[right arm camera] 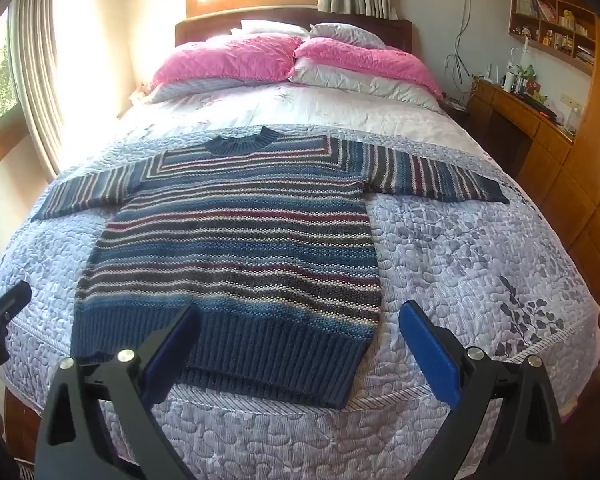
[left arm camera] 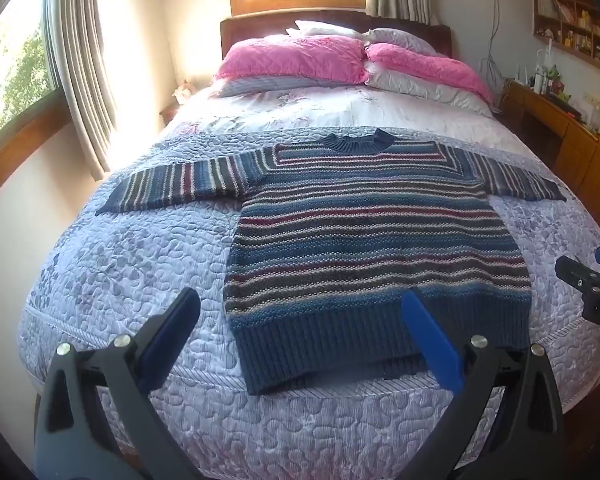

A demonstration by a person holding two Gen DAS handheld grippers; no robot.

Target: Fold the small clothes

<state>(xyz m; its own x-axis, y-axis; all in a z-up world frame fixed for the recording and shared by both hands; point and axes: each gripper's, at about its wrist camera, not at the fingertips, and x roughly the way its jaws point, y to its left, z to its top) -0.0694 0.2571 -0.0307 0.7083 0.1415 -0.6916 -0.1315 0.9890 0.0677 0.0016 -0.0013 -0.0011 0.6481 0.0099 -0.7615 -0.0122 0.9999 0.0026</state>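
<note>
- Left gripper (left arm camera: 306, 334), jaws spread wide, hovers above the ribbed hem of a blue striped knitted sweater (left arm camera: 374, 236).
- Sweater lies flat, sleeves outstretched, on a lilac quilted bedspread (left arm camera: 140, 264) ahead of the jaws.

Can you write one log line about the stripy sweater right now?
sweater: flat on bed, sleeves out, unfolded | left gripper: open, above hem | right gripper: open, above hem

Sweater (left arm camera: 364, 236): chunky ribbed knit, matt. Quilt (left arm camera: 132, 264): stitched cloth, slight sheen. Headboard (left arm camera: 256, 26): dark wood. Left gripper (left arm camera: 308, 332): matt plastic, metal screws.
</note>
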